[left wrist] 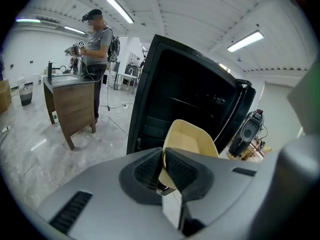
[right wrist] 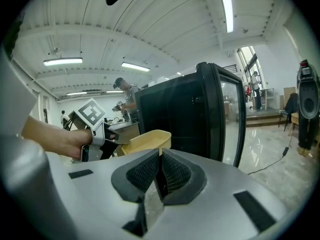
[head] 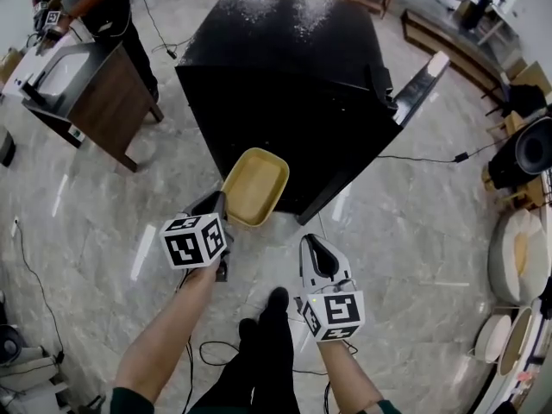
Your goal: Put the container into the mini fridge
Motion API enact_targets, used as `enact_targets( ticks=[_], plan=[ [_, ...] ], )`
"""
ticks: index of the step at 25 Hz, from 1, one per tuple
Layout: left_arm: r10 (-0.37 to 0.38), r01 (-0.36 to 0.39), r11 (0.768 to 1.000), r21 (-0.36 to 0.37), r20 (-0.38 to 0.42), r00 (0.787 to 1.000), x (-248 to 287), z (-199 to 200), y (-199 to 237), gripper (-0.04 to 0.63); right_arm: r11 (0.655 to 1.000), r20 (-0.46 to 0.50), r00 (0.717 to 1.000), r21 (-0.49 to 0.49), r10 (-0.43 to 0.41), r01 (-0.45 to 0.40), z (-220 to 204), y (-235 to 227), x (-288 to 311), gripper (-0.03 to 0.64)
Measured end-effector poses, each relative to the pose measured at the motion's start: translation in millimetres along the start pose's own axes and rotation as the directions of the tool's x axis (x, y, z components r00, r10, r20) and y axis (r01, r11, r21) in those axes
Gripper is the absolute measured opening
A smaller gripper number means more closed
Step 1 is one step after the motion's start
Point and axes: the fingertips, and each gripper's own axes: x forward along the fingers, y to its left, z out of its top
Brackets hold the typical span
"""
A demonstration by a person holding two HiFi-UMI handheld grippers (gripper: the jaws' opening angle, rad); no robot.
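The yellow container (head: 254, 186) hangs in the air in front of the black mini fridge (head: 285, 76), tilted, just outside its dark opening. The fridge door (head: 414, 89) stands open to the right. My left gripper (head: 222, 205) is shut on the container's near rim. In the left gripper view the jaws (left wrist: 164, 156) pinch the yellow container (left wrist: 192, 139), with the fridge interior (left wrist: 185, 99) behind it. My right gripper (head: 317, 247) is lower and to the right, shut with nothing in it. The right gripper view shows its own gripper (right wrist: 160, 161), the container (right wrist: 147, 139) and the fridge (right wrist: 185, 114).
A wooden sink cabinet (head: 90, 89) stands at the left with a person (head: 103, 7) working at it. Cables (head: 207, 352) run over the marble floor near my feet (head: 267, 317). A speaker (head: 535, 149) and stacked trays (head: 517, 257) crowd the right edge.
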Motion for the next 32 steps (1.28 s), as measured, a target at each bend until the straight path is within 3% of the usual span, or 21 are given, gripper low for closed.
enact_targets(
  ticks=[12,18,20,22,26,32],
  plan=[
    [0.032,-0.032,0.999,0.033,-0.022,0.999,81,17,1,0.028,1.000,-0.019,1.000,-0.010,0.022,-0.023,-8,-17,30,0.037],
    [0.062,-0.063,0.998,-0.002,-0.053,0.997,125,21,12,0.028,1.000,-0.042,0.999,0.004,0.021,-0.021,-20,-27,38,0.037],
    [0.070,-0.073,0.996,-0.044,-0.063,0.996,135,18,17,0.028,1.000,-0.054,0.998,0.006,0.023,-0.023,-25,-29,41,0.037],
    [0.070,-0.078,0.988,-0.130,-0.068,0.995,148,13,21,0.028,1.000,-0.067,0.997,0.002,0.027,-0.027,-28,-32,43,0.037],
    [0.092,-0.102,0.956,-0.277,-0.051,0.994,173,7,30,0.028,0.999,-0.084,0.996,-0.014,0.034,-0.035,-31,-39,48,0.037],
    [0.133,-0.139,0.960,-0.243,-0.041,0.990,204,21,23,0.028,0.999,-0.100,0.994,-0.018,0.033,-0.035,-31,-49,58,0.037]
  ],
)
